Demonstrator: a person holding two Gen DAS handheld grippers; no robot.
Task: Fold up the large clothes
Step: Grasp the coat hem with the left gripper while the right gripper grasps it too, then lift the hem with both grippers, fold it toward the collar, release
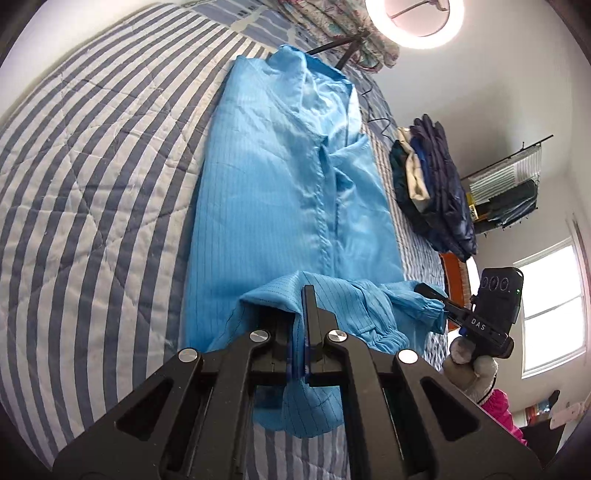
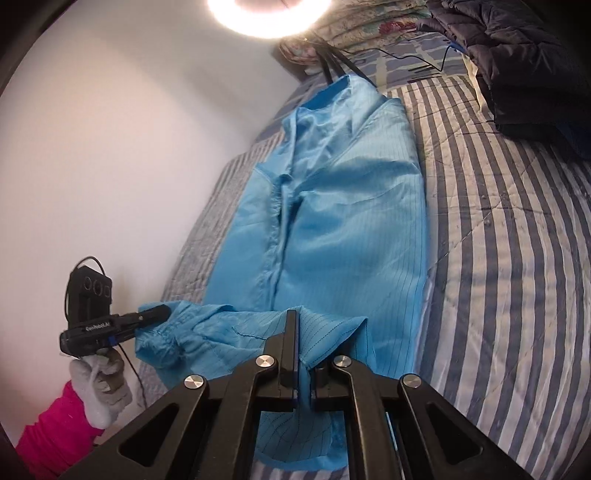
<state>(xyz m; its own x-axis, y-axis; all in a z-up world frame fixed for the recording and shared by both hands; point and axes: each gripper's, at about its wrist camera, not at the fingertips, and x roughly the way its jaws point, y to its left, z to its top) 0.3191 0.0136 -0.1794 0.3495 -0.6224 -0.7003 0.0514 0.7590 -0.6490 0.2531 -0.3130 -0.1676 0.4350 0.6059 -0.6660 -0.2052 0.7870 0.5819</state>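
Note:
A light blue pinstriped garment (image 1: 280,177) lies lengthwise on the striped quilt (image 1: 92,192), its sides folded in towards the middle. My left gripper (image 1: 308,291) is shut on the garment's near end, which is lifted off the bed. At the right of the left wrist view, my right gripper (image 1: 426,288) pinches the same raised edge near a gathered cuff. In the right wrist view the garment (image 2: 332,206) runs away from me, my right gripper (image 2: 294,314) is shut on its lifted hem, and my left gripper (image 2: 162,312) grips the cuffed part at the left.
A pile of dark jackets (image 1: 436,184) sits on the bed to the right of the garment (image 2: 517,55). A ring light (image 2: 269,14) on a stand and floral pillows (image 1: 332,22) are at the far end. A white wall (image 2: 110,147) borders the bed. A gloved hand (image 2: 99,384) shows.

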